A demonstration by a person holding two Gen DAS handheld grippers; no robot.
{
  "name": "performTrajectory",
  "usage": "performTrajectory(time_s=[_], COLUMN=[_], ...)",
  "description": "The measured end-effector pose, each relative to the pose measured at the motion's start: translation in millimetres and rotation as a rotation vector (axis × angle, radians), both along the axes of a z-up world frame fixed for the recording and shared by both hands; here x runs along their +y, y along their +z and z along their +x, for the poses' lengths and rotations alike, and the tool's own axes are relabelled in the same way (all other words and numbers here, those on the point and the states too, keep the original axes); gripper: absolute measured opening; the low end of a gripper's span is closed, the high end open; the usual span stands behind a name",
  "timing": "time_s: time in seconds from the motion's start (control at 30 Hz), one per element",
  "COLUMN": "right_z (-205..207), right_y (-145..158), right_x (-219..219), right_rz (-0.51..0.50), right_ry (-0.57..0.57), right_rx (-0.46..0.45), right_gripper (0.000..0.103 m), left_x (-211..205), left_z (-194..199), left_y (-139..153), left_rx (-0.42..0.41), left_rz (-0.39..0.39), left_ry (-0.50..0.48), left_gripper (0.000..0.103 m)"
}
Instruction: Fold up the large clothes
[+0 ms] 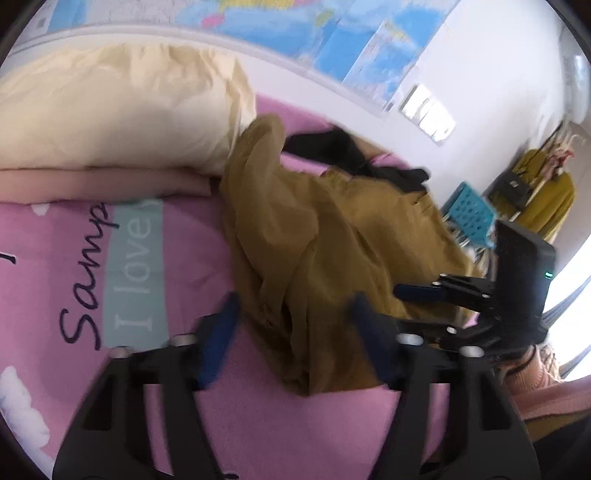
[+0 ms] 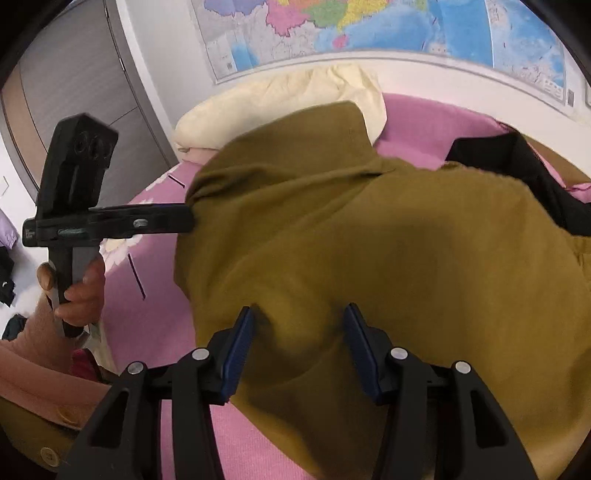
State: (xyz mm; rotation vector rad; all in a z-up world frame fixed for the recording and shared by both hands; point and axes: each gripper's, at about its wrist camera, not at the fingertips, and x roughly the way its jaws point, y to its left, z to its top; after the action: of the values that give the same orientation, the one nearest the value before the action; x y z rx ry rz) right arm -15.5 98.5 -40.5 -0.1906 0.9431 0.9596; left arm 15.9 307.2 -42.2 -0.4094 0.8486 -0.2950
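An olive-brown garment [image 1: 332, 240] [image 2: 406, 240] lies rumpled on a pink bedsheet [image 1: 192, 266] [image 2: 155, 325]. My left gripper [image 1: 295, 325] is open at the garment's near edge. Its left finger is over the sheet and its right finger over the cloth, with a fold between them. In the right wrist view the left gripper [image 2: 186, 218] touches the garment's left edge, held by a hand [image 2: 81, 295]. My right gripper [image 2: 299, 332] is open, its fingertips pushed down into the cloth with a hump between them. The left wrist view shows the right gripper [image 1: 417, 291] low over the garment's right side.
A cream pillow [image 1: 110, 110] [image 2: 277, 92] lies at the head of the bed. A black garment [image 1: 332, 147] [image 2: 517, 166] lies beyond the olive one. A blue basket [image 1: 469, 210] and a clothes rack [image 1: 535, 184] stand past the bed. A map [image 2: 369, 26] hangs on the wall.
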Motion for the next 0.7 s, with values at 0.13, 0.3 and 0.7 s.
performTrajectory(time_s=[0.13,0.3,0.7], right_z=[7.2,37.6,122.8], right_y=[15.2,42.5,4.3], right_x=[-23.8,-94.3,-171.1], right_rz=[0.062,0.118,0.000], right_ry=[-0.037,-0.252,-0.586], right_rx=[0.042,0.004,0.068], right_gripper=[0.040,0.043,0.020], left_x=[13.6,15.6,16.0], left_z=[3.6,2.5,51.5], left_y=[-17.6,-13.0,-18.1], left_rx=[0.063,0.091,0.142], left_rz=[-0.072,-0.048,0.057], left_ry=[0.035,0.099,0.139], left_gripper=[0.026,0.045,0.030])
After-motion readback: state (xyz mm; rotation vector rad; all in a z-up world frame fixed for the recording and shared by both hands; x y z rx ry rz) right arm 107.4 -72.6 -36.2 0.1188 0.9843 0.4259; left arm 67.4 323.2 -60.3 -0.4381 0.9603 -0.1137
